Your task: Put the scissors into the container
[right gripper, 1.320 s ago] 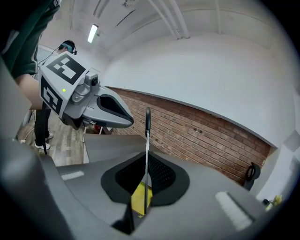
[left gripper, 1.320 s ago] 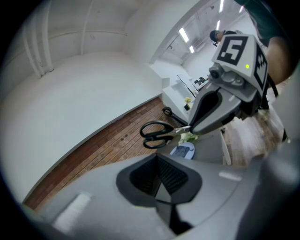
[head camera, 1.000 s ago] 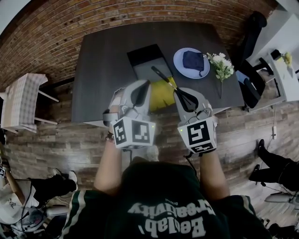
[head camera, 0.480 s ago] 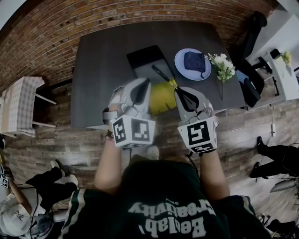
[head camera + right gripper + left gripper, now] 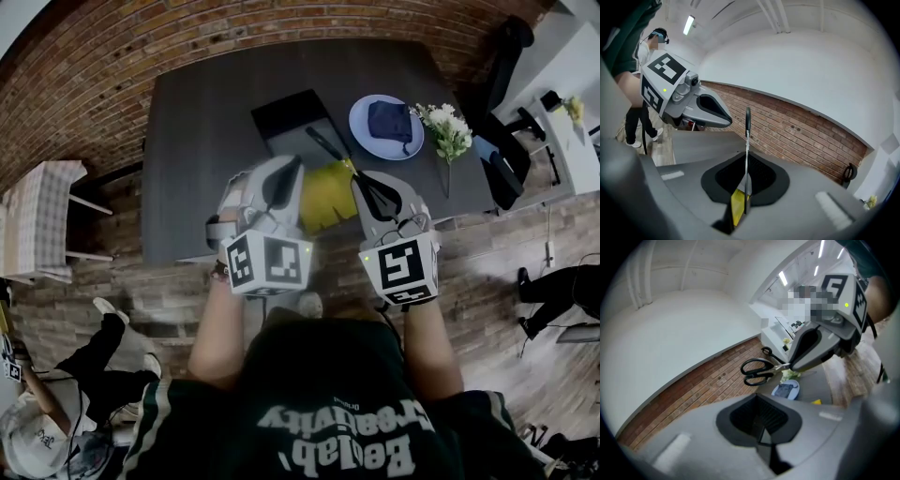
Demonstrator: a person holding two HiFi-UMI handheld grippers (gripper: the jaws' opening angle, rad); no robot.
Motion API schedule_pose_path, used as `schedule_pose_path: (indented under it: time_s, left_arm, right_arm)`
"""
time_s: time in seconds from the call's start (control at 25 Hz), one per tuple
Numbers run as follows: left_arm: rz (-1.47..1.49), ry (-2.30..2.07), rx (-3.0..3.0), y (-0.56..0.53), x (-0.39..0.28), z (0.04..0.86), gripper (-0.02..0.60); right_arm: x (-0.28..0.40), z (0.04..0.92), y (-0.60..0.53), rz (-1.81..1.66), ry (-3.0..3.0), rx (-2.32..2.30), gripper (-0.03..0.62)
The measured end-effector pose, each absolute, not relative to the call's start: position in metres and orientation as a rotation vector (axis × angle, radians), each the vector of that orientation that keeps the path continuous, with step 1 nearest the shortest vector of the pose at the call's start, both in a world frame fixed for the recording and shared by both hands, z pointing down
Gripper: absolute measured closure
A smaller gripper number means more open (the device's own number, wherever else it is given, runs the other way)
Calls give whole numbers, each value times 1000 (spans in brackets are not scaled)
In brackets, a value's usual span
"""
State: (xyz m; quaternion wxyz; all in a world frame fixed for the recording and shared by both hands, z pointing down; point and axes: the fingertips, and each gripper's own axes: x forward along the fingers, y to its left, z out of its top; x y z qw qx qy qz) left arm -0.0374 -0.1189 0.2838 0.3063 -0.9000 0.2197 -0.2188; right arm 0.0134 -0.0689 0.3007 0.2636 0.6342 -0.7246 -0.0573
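The right claw [image 5: 367,187], clamped on the blades of the scissors [image 5: 328,150], holds them over the near edge of the tabletop [image 5: 202,141], handles toward the black container [image 5: 281,111] beyond, while the left claw [image 5: 289,173] is closed and empty; it seems best to bring the handles low over the container before letting go.

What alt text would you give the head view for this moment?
Seen from above, the person's right tool grips black-handled scissors by the blades, handles pointing over a dark table toward an open black container; the empty left tool hovers alongside. A yellow object shows between the tools, and a blue plate and white flowers sit to the right.
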Motion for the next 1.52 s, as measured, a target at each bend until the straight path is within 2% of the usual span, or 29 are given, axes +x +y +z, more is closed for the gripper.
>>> schedule_pose_path:
  time_s: [1.52]
  left_arm:
    - [-610,612,-2449,-127,-39,310,578]
  right_arm:
    - [12,321,-73,-126,-1959,1655,573]
